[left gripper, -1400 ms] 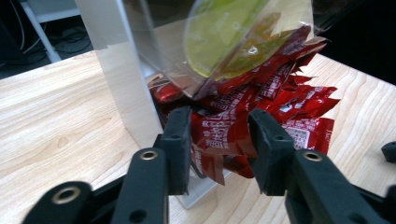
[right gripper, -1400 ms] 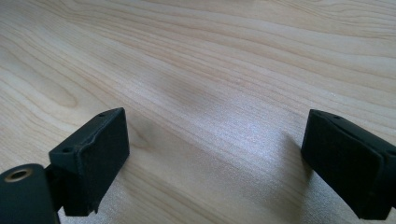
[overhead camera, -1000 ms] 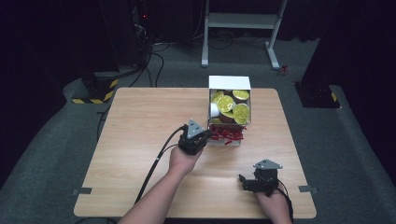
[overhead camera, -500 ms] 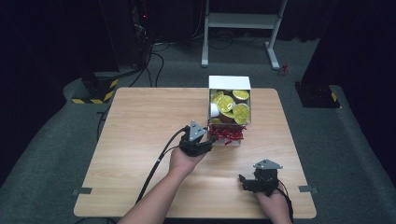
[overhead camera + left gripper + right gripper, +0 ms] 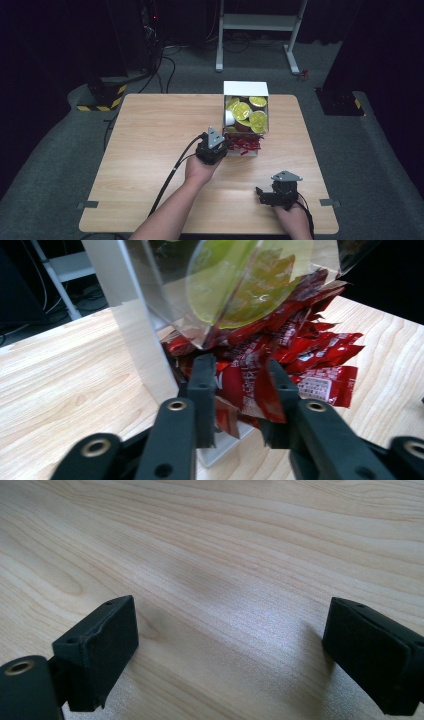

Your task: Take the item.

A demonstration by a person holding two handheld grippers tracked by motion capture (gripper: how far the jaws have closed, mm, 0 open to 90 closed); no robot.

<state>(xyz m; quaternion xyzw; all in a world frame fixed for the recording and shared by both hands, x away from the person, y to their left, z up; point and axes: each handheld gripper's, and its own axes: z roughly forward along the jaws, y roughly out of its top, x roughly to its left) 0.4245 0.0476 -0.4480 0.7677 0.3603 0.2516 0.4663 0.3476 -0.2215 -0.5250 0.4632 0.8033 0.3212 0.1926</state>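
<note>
A red sachet point(image 5: 250, 385) is being picked from the heap of red sachets point(image 5: 243, 144) that spills from the open bottom slot of a clear dispenser box point(image 5: 245, 116) standing on the far right part of the tabletop point(image 5: 150, 130). In the left gripper view, the left gripper point(image 5: 240, 377) is seen pushed into the heap just beside the box's white corner post point(image 5: 145, 340), with its jaws partly closed on either side of one sachet; whether the sachet is already pinched firmly cannot be told, though contact on both sides appears likely. Above the sachets, yellow-lidded cups point(image 5: 248, 110) are stacked in the box's upper compartment. The right gripper point(image 5: 270, 196) is held low near the tabletop's front right edge, well apart from the box, its jaws spread wide with nothing between them, as the right gripper view confirms. The grasping step is judged to be in hand. Next, a full closing of the jaws would be called for, followed by a straight pull toward the person, so that a single sachet is drawn free without its neighbours being dragged out.
</note>
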